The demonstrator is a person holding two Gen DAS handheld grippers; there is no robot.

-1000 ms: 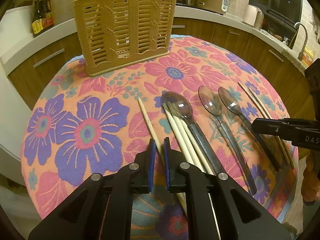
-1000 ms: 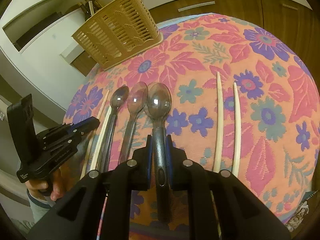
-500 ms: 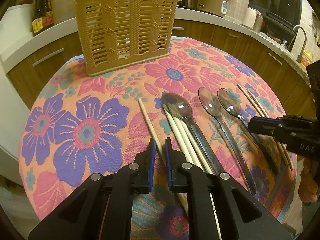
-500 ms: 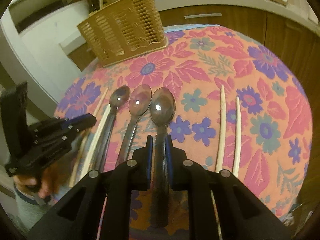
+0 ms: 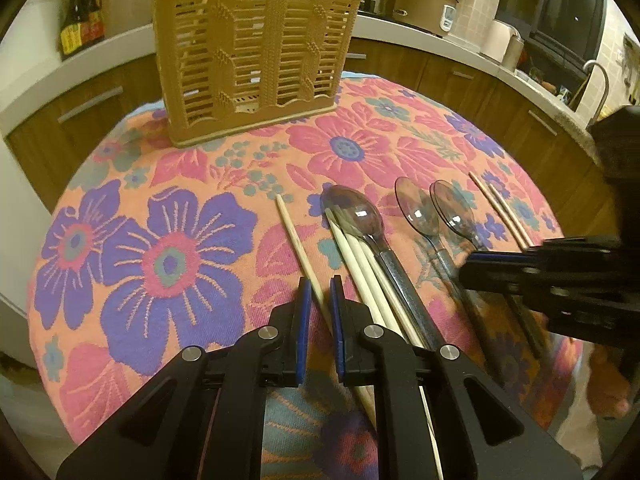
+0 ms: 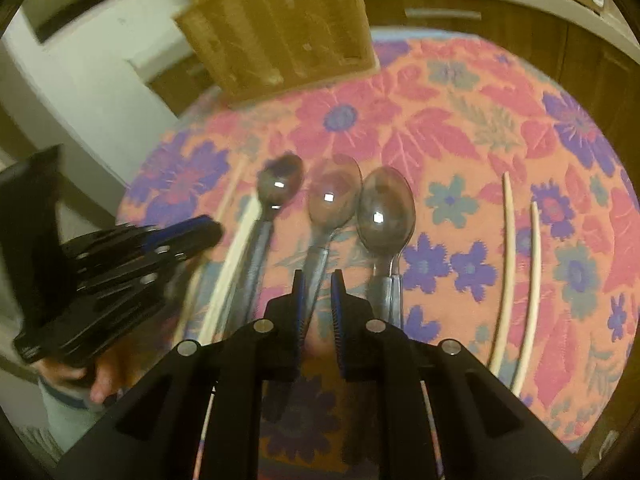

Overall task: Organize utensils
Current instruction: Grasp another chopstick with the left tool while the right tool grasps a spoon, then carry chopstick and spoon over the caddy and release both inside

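While both grippers, left [image 5: 319, 304] and right [image 6: 319, 300], sat nearly closed and empty, the tan slotted plastic basket [image 5: 256, 64] held nothing yet; spoons and chopsticks all lay on the floral tablecloth [image 5: 160, 216].

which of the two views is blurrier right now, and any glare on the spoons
Right wrist view: smeared by motion, the tan slotted plastic basket and the left gripper soft, a bright square glint on each of the three clear plastic spoons. Left wrist view: mostly sharp, the basket's slats crisp, only the right gripper blurred; fainter glints on the spoons; fisheye bends the counter edges.
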